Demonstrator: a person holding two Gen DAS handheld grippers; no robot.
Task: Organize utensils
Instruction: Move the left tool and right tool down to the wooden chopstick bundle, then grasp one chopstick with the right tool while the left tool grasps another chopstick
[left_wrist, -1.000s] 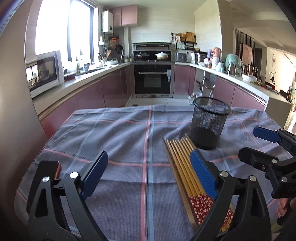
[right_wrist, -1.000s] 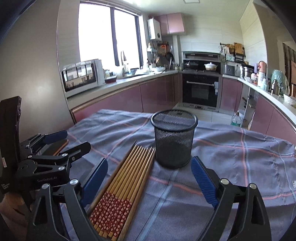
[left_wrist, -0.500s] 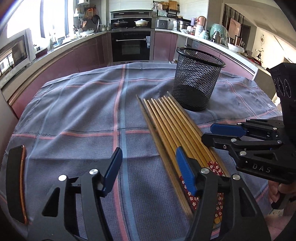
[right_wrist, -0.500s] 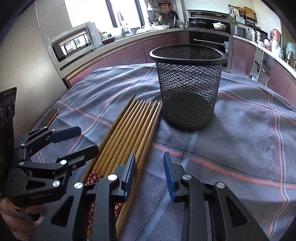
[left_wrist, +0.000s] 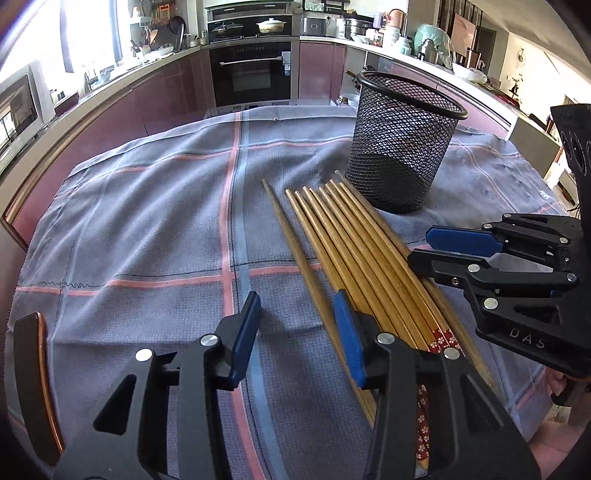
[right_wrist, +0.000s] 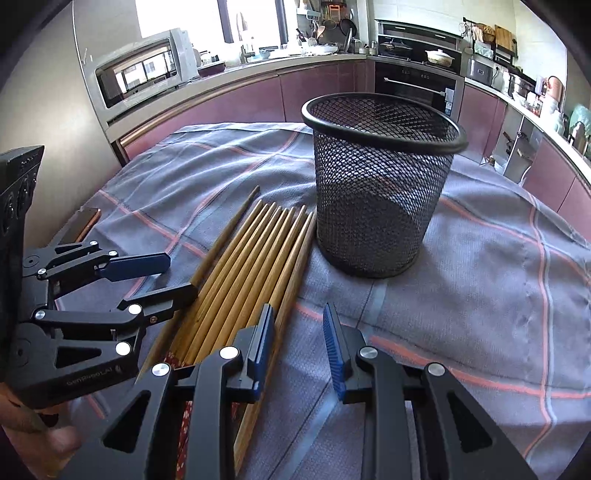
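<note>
A row of several wooden chopsticks (left_wrist: 351, 251) (right_wrist: 251, 266) with red patterned ends lies on the plaid cloth, tips toward an upright black mesh cup (left_wrist: 402, 147) (right_wrist: 380, 184). My left gripper (left_wrist: 295, 336) hovers low at the row's left side. Its jaws are closing with only cloth between them, and its right finger is over the darker outer chopstick. My right gripper (right_wrist: 299, 347) sits at the row's right side with a narrow gap over cloth, its left finger above the outermost chopstick. Each gripper also shows in the other's view: the right gripper (left_wrist: 419, 247) and the left gripper (right_wrist: 181, 277).
The grey-blue cloth (left_wrist: 147, 221) (right_wrist: 480, 295) covers the whole table. A flat dark phone-like slab with a copper edge (left_wrist: 33, 384) (right_wrist: 81, 225) lies at the table's left edge. Kitchen counters, a microwave (right_wrist: 140, 74) and an oven stand beyond the table.
Both grippers have come down and tipped toward the chopsticks' patterned ends. Both pairs of jaws have narrowed from wide open. The chopsticks and the cup have not moved.
</note>
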